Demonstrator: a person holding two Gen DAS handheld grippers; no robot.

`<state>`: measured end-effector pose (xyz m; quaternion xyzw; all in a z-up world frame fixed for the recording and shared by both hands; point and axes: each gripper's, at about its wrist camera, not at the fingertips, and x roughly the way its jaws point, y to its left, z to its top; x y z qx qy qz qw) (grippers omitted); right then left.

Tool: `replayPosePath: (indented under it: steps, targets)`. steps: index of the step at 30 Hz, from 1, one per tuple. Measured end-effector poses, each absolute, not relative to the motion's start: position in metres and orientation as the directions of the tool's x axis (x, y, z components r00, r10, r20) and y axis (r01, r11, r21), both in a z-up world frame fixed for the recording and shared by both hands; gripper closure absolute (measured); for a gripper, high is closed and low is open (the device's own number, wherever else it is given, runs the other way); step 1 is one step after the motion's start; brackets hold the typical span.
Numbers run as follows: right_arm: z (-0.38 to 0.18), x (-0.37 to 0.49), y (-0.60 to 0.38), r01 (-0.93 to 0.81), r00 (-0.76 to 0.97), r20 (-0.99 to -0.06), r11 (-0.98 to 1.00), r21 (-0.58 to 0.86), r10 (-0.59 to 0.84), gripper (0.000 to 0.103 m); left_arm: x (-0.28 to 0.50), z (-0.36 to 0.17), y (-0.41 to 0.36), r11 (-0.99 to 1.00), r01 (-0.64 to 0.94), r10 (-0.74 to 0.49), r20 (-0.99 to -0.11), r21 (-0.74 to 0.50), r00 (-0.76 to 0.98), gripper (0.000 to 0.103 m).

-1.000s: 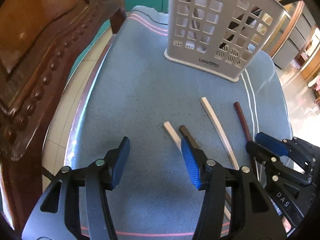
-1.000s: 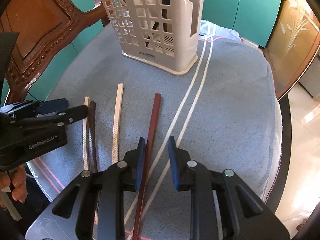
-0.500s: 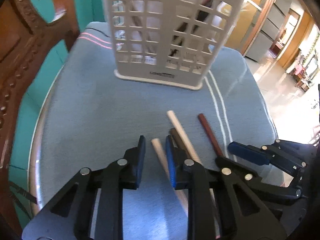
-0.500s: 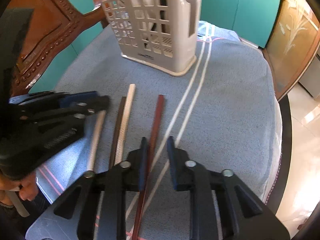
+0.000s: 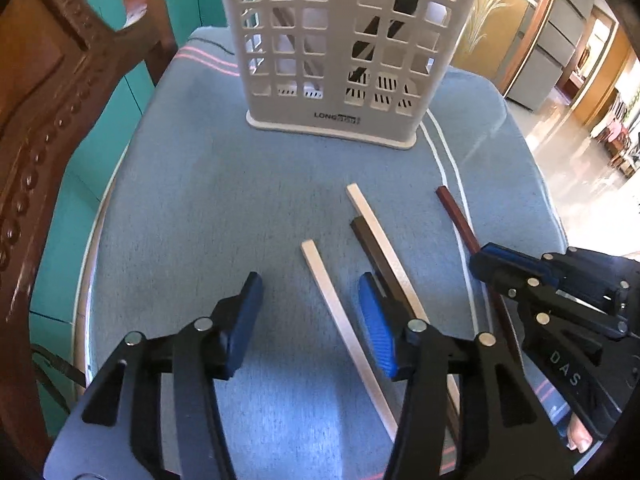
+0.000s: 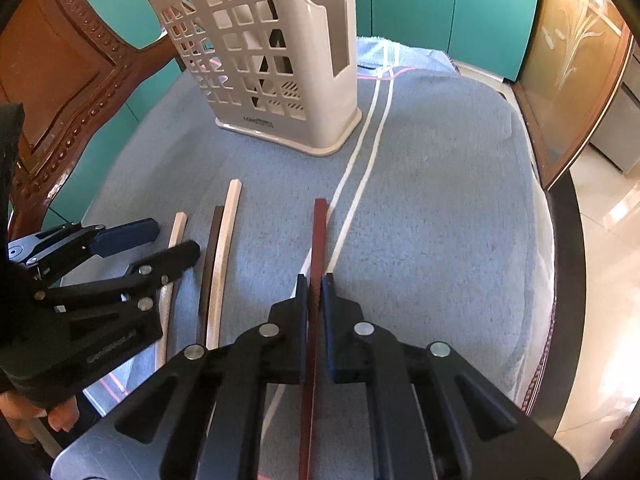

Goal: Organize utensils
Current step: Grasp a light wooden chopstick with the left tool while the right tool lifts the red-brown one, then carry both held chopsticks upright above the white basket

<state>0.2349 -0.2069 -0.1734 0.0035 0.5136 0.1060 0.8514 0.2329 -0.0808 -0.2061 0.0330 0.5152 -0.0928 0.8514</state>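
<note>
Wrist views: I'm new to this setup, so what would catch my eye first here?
The white basket stands upright at the far end of the blue cloth, with sticks already leaning inside. Nearer, four chopsticks lie on the cloth: the right gripper has its jaws shut on the red chopstick, while the left gripper, jaws just reopening, straddles a white chopstick without pressing it.
</note>
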Motion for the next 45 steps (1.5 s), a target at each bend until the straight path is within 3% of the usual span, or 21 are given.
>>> replayPosePath:
  steps: [3,7,15,20,24,29,32,34,36,37,42,45]
  targets:
    - [-0.174,0.237,-0.206,-0.178,0.445,-0.872,0.974,0.139,0.205,0.094,0.240,-0.202,-0.087,0.977,0.209,-0.141,-0.874,-0.046,0.465,0.088]
    - [-0.175,0.239,-0.215,-0.156,0.416,-0.866,0.960,0.231,0.276,0.096,0.242,-0.195,-0.087,0.965,0.237,-0.212,-0.856,-0.108,0.471,0.094]
    - [-0.172,0.236,-0.209,-0.172,0.441,-0.873,0.974,0.146,0.209,0.093,0.237,-0.188,-0.076,0.971,0.227,-0.177,-0.863,-0.074,0.474,0.095]
    - [-0.173,0.230,-0.200,-0.192,0.461,-0.873,0.978,0.075,0.157,0.089,0.233,-0.195,-0.076,0.975,0.215,-0.144,-0.878,-0.048,0.456,0.076]
    - [-0.173,0.227,-0.196,-0.199,0.468,-0.872,0.979,0.053,0.142,0.088,0.233,-0.196,-0.079,0.976,0.218,-0.127,-0.882,-0.028,0.454,0.074]
    - [-0.175,0.227,-0.188,-0.200,0.486,-0.866,0.980,0.022,0.118,0.076,0.234,-0.196,-0.078,0.977,0.212,-0.111,-0.884,-0.014,0.453,0.072]
    - [-0.175,0.226,-0.189,-0.196,0.487,-0.865,0.980,0.021,0.116,0.080,0.233,-0.196,-0.080,0.977,0.212,-0.101,-0.884,-0.002,0.456,0.071]
    - [-0.175,0.228,-0.192,-0.193,0.481,-0.866,0.980,0.047,0.136,0.095,0.232,-0.196,-0.079,0.977,0.212,-0.101,-0.884,-0.002,0.456,0.071]
    - [-0.174,0.229,-0.198,-0.189,0.470,-0.865,0.977,0.095,0.176,0.096,0.230,-0.195,-0.080,0.977,0.213,-0.105,-0.883,-0.006,0.458,0.081]
    - [-0.172,0.228,-0.199,-0.188,0.476,-0.860,0.976,0.106,0.185,0.097,0.230,-0.195,-0.080,0.977,0.215,-0.110,-0.881,-0.009,0.460,0.095]
    - [-0.123,0.212,-0.217,-0.206,0.575,-0.776,0.964,0.171,0.260,0.097,0.223,-0.174,-0.075,0.976,0.213,-0.157,-0.841,-0.051,0.519,0.096]
    - [-0.086,0.193,-0.231,-0.232,0.637,-0.706,0.950,0.208,0.310,0.097,0.206,-0.133,-0.064,0.973,0.214,-0.203,-0.768,-0.089,0.607,0.096]
